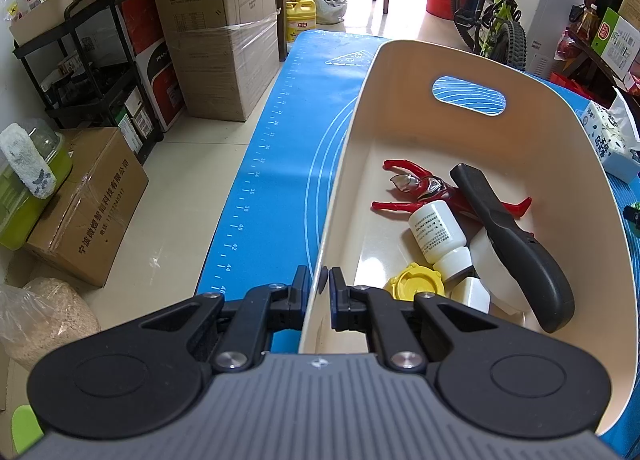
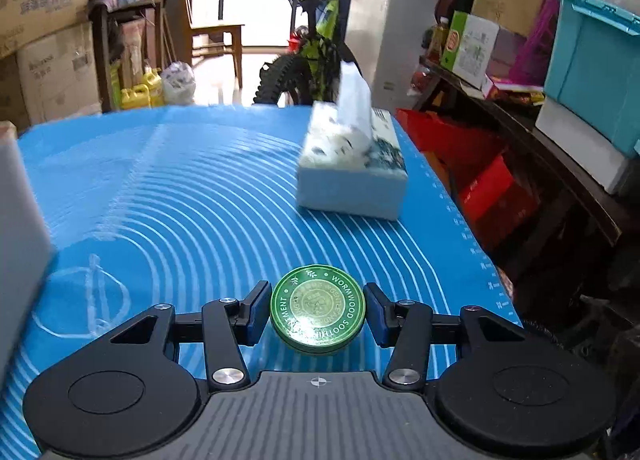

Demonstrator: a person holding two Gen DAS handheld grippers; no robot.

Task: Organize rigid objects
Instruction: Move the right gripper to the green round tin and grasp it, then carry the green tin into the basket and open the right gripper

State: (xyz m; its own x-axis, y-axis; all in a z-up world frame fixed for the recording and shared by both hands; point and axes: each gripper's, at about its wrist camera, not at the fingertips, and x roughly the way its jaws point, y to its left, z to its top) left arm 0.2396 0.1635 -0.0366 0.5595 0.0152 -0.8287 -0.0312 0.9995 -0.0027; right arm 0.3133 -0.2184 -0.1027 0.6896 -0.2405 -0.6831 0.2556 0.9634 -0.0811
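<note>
Steadying the bin (image 1: 352, 164) while a tin is lifted
Left gripper (image 1: 319, 280) is clamped on the bin's near wall; further right, the right gripper (image 2: 317, 314) pinches the round green tin (image 2: 317, 308) across its width, just above the blue mat (image 2: 180, 188), the bin lying to its left.

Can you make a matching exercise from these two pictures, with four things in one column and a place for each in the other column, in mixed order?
Things:
1. green tin
2. red toy figure
3. tissue box
4. cream bin

Places:
A. lying inside the bin, partly under the white bottle and the black handle
B. its near rim is pinched by the left tool
C. between the fingers of the right tool
D. standing on the blue mat, far from the tin

Pairs: 1-C, 2-A, 3-D, 4-B
</note>
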